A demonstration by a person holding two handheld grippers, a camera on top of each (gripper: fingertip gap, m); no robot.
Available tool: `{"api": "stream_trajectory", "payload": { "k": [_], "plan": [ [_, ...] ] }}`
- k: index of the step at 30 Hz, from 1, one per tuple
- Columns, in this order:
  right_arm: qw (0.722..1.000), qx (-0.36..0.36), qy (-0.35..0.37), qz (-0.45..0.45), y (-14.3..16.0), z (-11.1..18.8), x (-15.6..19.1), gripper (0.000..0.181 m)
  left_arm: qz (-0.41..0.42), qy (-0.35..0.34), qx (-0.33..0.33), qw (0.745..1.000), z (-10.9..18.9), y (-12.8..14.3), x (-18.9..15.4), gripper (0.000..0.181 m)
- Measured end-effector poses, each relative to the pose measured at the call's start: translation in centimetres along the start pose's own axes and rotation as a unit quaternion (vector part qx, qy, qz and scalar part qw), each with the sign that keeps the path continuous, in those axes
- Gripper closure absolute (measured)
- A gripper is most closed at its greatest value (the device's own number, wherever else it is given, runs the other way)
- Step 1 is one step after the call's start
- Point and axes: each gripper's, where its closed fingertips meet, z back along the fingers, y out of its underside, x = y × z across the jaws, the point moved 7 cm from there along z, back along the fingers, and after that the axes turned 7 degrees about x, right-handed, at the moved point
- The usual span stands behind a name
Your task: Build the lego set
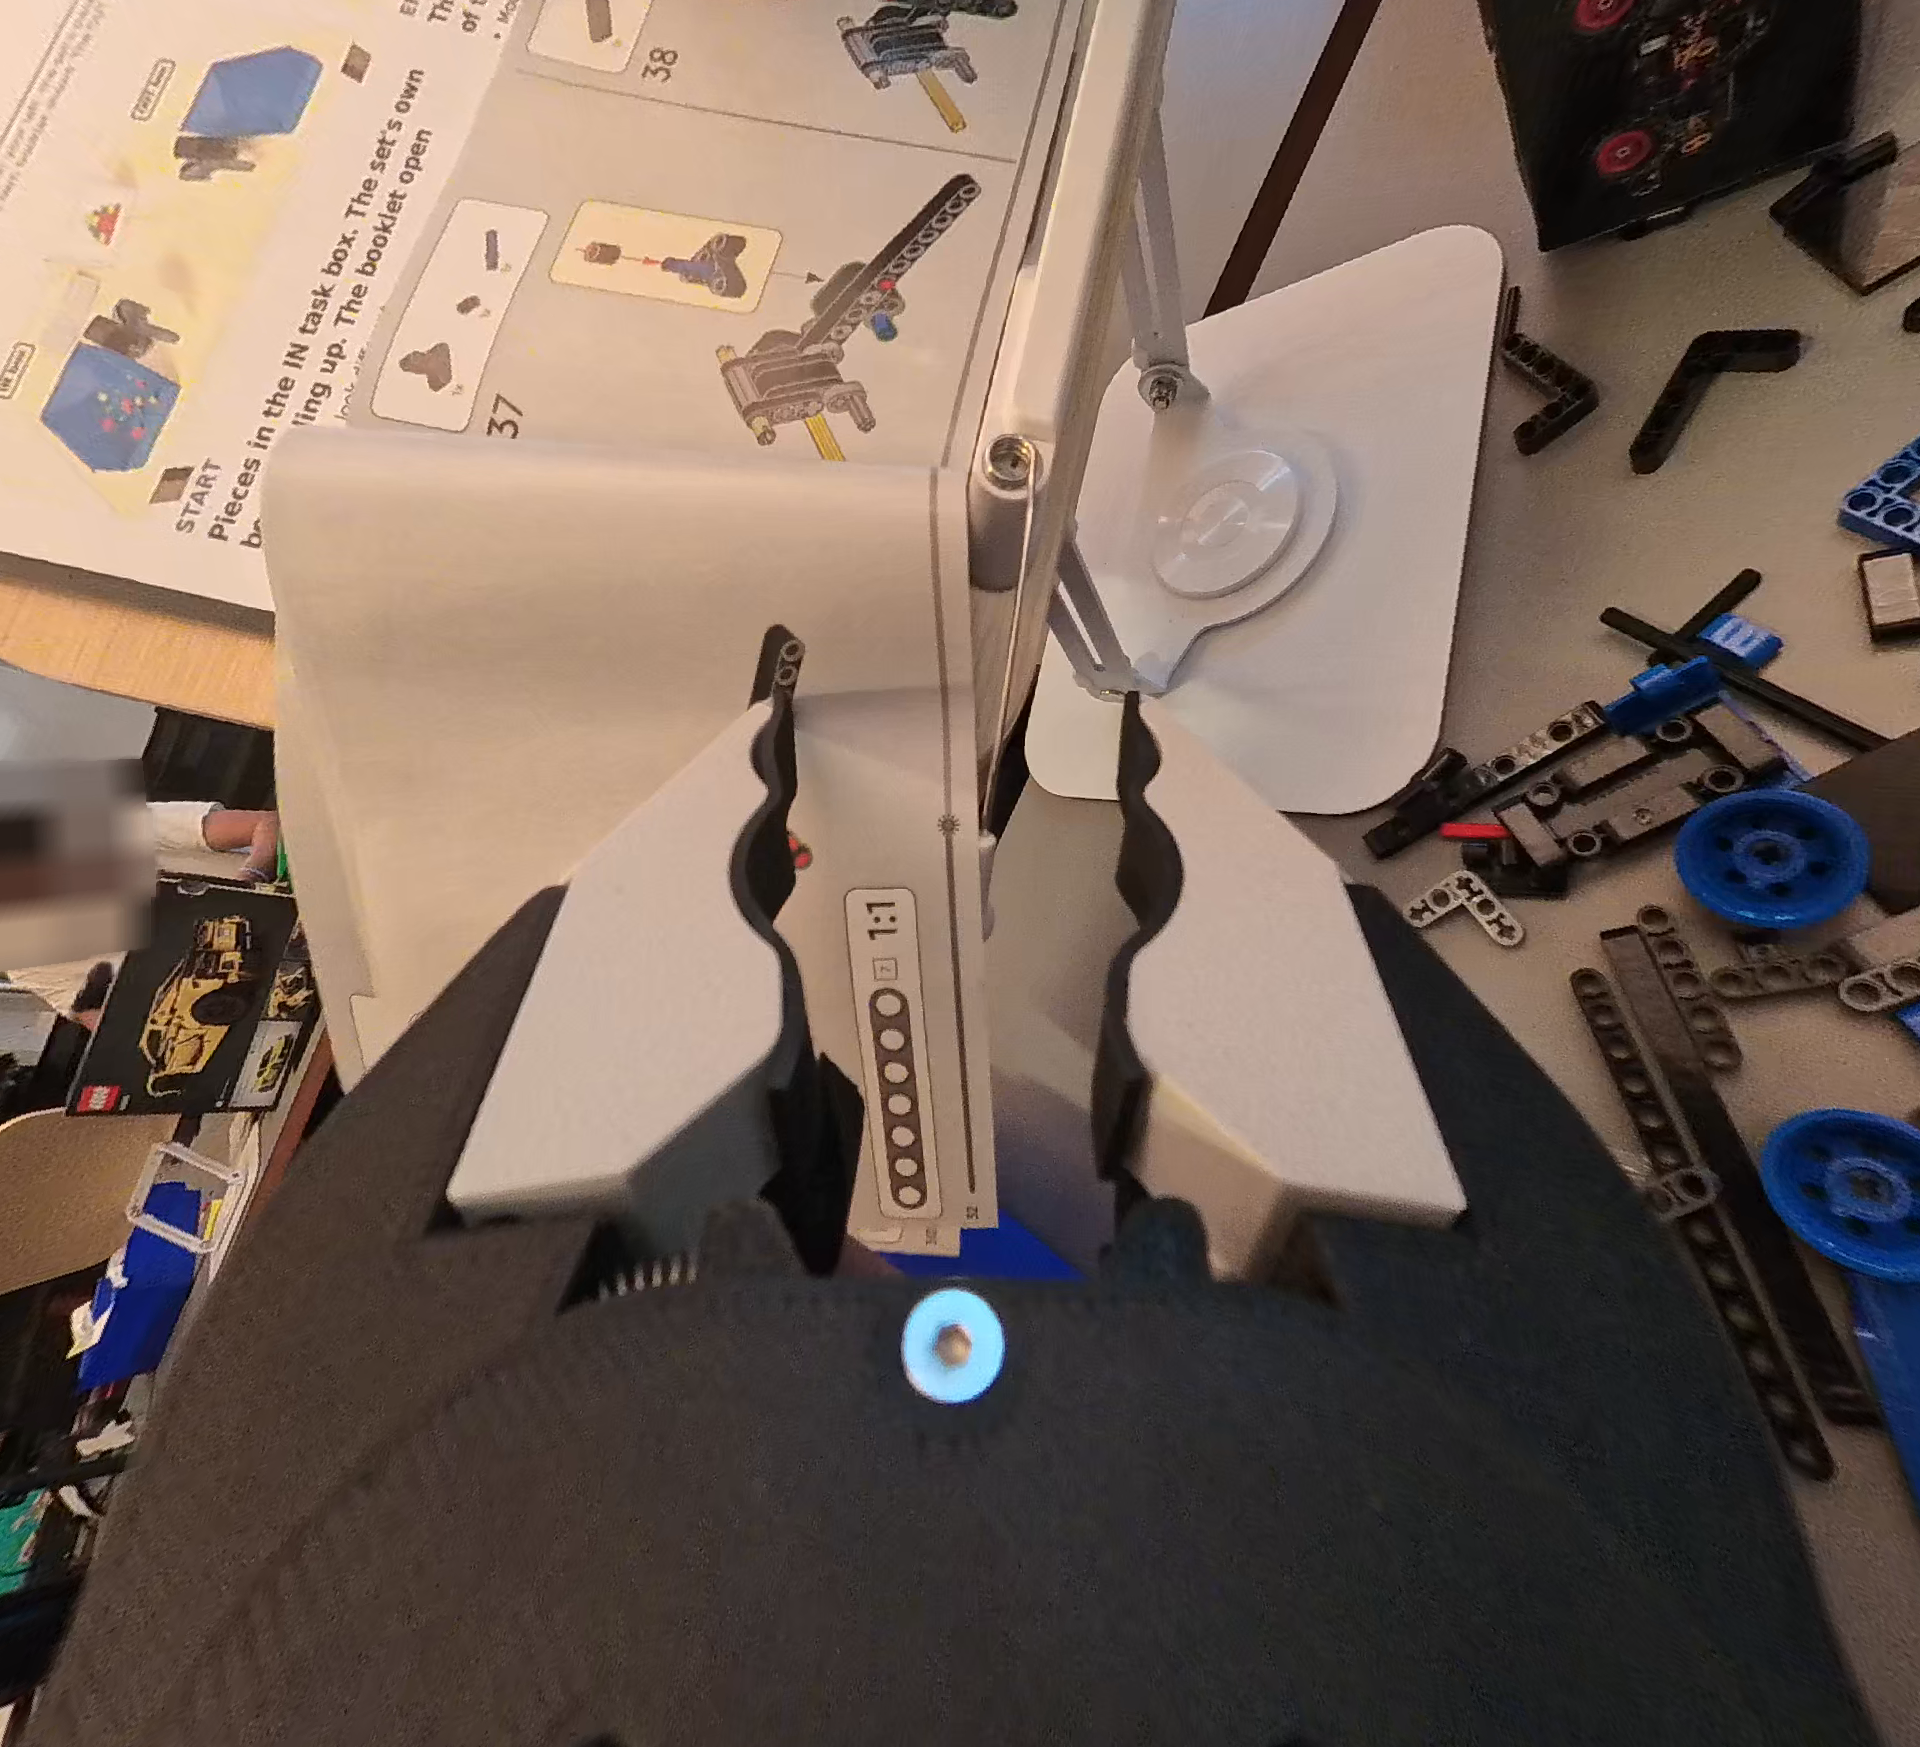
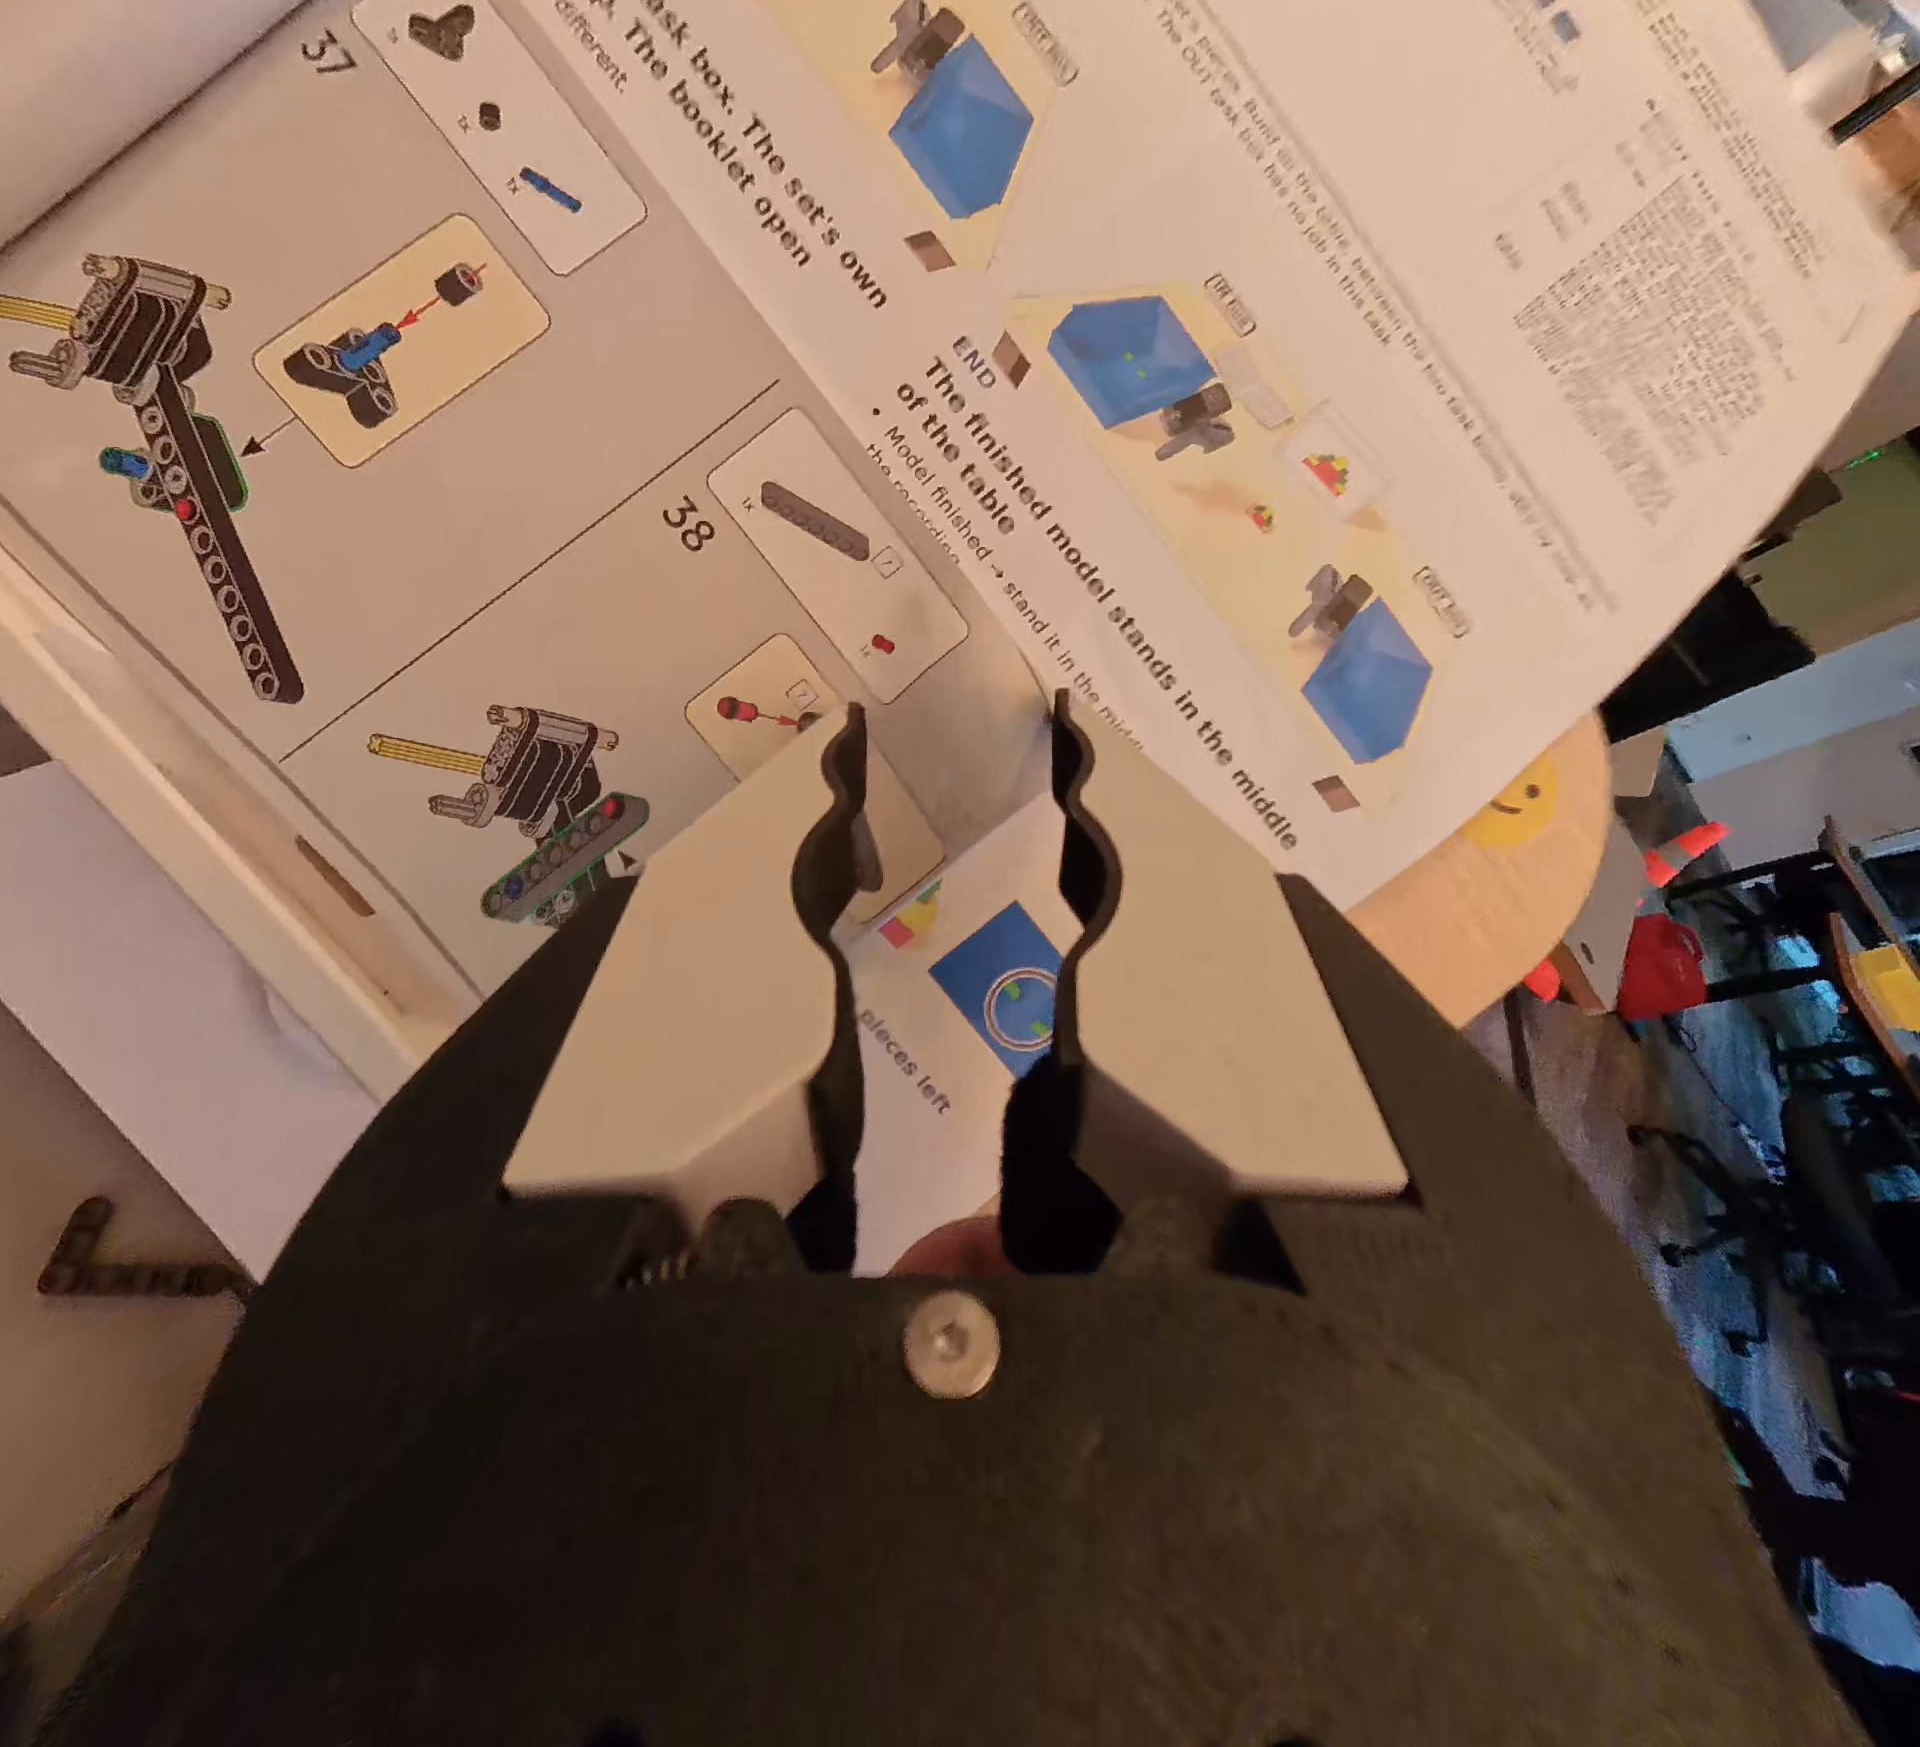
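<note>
Your left gripper [image 1: 956, 710] hangs spread wide and empty before the instruction booklet [image 1: 727, 191], which stands propped on a white stand [image 1: 1299, 502], seemingly so its build steps face you. Its left finger [image 1: 665, 949] lies over the curled page; whether it touches, you cannot tell. Loose lego pieces [image 1: 1621, 804] and blue wheels [image 1: 1771, 856] lie scattered on the desk [image 1: 1351, 918] to the right. Your right gripper [image 2: 956, 721], parted and holding nothing, points at the same pages, beside a printed task sheet [image 2: 1351, 243].
</note>
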Motion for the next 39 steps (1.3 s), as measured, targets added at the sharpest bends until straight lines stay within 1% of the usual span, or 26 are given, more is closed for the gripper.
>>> {"api": "stream_trajectory", "payload": {
  "k": [2, 3, 4, 7, 9, 11, 13, 15, 17, 20, 22, 24, 26, 28, 31, 33, 34, 36, 37, 39],
  "plan": [
    [1.000, 0.003, -0.012, -0.009, 0.2, -0.4, 0.1, 0.146, -0.001, -0.001, 0.001, 1.000, -0.1, 0.0, 0.0, 0.120],
    [1.000, 0.004, -0.014, -0.010, 0.1, -0.4, -0.1, 0.148, -0.001, -0.001, 0.001, 1.000, 0.0, 0.0, 0.0, 0.120],
    [1.000, 0.005, -0.009, -0.005, 0.1, -0.4, -0.2, 0.152, -0.001, -0.001, 0.002, 1.000, 0.0, 0.0, 0.0, 0.120],
    [0.999, -0.006, 0.023, 0.028, -0.3, 0.2, -0.4, 0.176, -0.004, -0.001, 0.002, 1.000, 0.0, 0.0, -0.1, 0.120],
    [0.999, -0.008, 0.028, 0.045, -0.4, 0.6, -0.1, 0.181, -0.002, 0.002, 0.001, 1.000, 0.0, 0.0, 0.0, 0.120],
    [0.997, 0.004, 0.029, 0.066, -0.4, 0.8, 0.4, 0.181, -0.001, 0.002, 0.001, 1.000, 0.1, 0.0, 0.0, 0.121],
    [0.998, 0.006, 0.005, 0.054, -0.8, 1.2, 0.8, 0.181, 0.003, 0.005, 0.001, 1.000, 0.2, -0.1, 0.1, 0.121],
    [0.999, -0.014, -0.022, 0.043, -1.6, 2.1, 1.1, 0.181, 0.012, 0.007, -0.009, 1.000, 0.6, -0.2, 0.3, 0.122],
    [0.997, -0.037, -0.075, 0.006, -2.6, 3.2, 1.7, 0.181, 0.036, 0.000, -0.021, 0.999, 1.1, -0.4, 0.7, 0.123],
    [0.980, -0.079, -0.175, -0.055, -5.0, 4.9, 3.2, 0.181, 0.072, -0.010, -0.057, 0.996, 2.4, -1.2, 1.6, 0.123],
    [0.964, -0.102, -0.230, -0.085, -7.0, 5.8, 4.4, 0.181, 0.105, 0.006, -0.084, 0.991, 3.3, -2.0, 1.9, 0.121],
    [0.946, -0.124, -0.282, -0.101, -9.2, 6.3, 6.0, 0.181, 0.139, 0.029, -0.116, 0.983, 4.4, -2.8, 2.1, 0.117],
    [0.932, -0.140, -0.319, -0.104, -11.4, 6.5, 7.9, 0.181, 0.181, 0.050, -0.153, 0.970, 5.7, -3.3, 2.7, 0.115],
    [0.916, -0.151, -0.358, -0.103, -13.6, 6.7, 9.8, 0.181, 0.223, 0.070, -0.188, 0.954, 6.9, -3.3, 3.4, 0.110],
    [0.901, -0.162, -0.387, -0.111, -16.3, 6.2, 11.9, 0.181, 0.266, 0.109, -0.221, 0.932, 8.2, -2.9, 4.0, 0.108],
    [0.903, -0.155, -0.383, -0.116, -17.4, 5.3, 12.8, 0.181, 0.293, 0.153, -0.241, 0.913, 8.8, -2.3, 4.0, 0.111],
    [0.904, -0.154, -0.381, -0.118, -17.8, 4.8, 13.2, 0.181, 0.307, 0.161, -0.249, 0.904, 9.0, -1.9, 4.2, 0.112],
    [0.904, -0.144, -0.382, -0.125, -18.2, 3.9, 14.0, 0.181, 0.330, 0.180, -0.268, 0.887, 9.4, -1.0, 4.4, 0.122],
    [0.907, -0.141, -0.376, -0.124, -18.3, 3.5, 14.3, 0.181, 0.342, 0.193, -0.276, 0.877, 9.6, -0.5, 4.4, 0.122],
    [0.914, -0.141, -0.358, -0.129, -18.6, 3.0, 14.6, 0.181, 0.362, 0.222, -0.293, 0.857, 10.2, 0.4, 4.6, 0.116]
  ]
}}
